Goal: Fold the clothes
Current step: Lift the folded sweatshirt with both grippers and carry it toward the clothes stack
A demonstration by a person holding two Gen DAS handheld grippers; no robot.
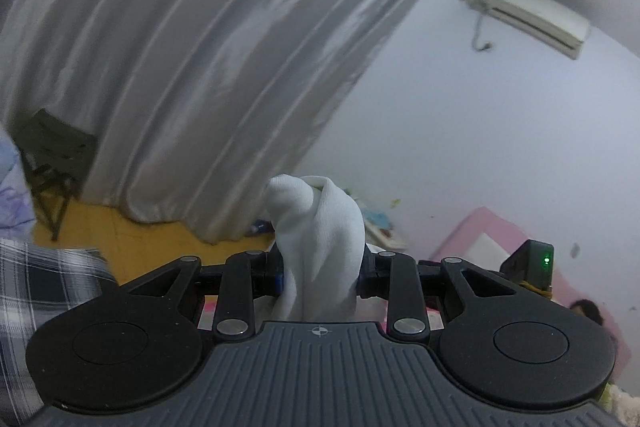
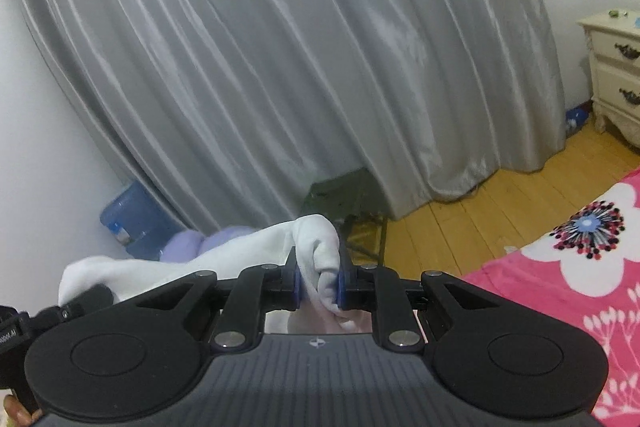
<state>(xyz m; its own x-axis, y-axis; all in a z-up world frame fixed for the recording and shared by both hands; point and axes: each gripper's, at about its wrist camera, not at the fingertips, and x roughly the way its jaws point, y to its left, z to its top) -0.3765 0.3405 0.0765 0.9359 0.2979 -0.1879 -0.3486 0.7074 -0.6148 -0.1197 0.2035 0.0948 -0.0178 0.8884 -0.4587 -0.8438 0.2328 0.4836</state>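
Observation:
A white garment is held up in the air between both grippers. My left gripper (image 1: 320, 273) is shut on a bunched fold of the white garment (image 1: 320, 227), which stands up above the jaws and hangs down behind them. My right gripper (image 2: 319, 283) is shut on another bunch of the same garment (image 2: 316, 243). From there the cloth stretches left to the other gripper's body (image 2: 84, 301) at the left edge of the right wrist view. Most of the garment hangs below, hidden by the gripper bodies.
A grey curtain (image 2: 300, 47) fills the background above a wooden floor (image 2: 480, 219). A pink flowered bedspread (image 2: 580, 287) lies at the right. A white nightstand (image 2: 616, 75), a blue water jug (image 2: 132, 223), a folding stool (image 1: 52, 163) and plaid cloth (image 1: 36, 291) are around.

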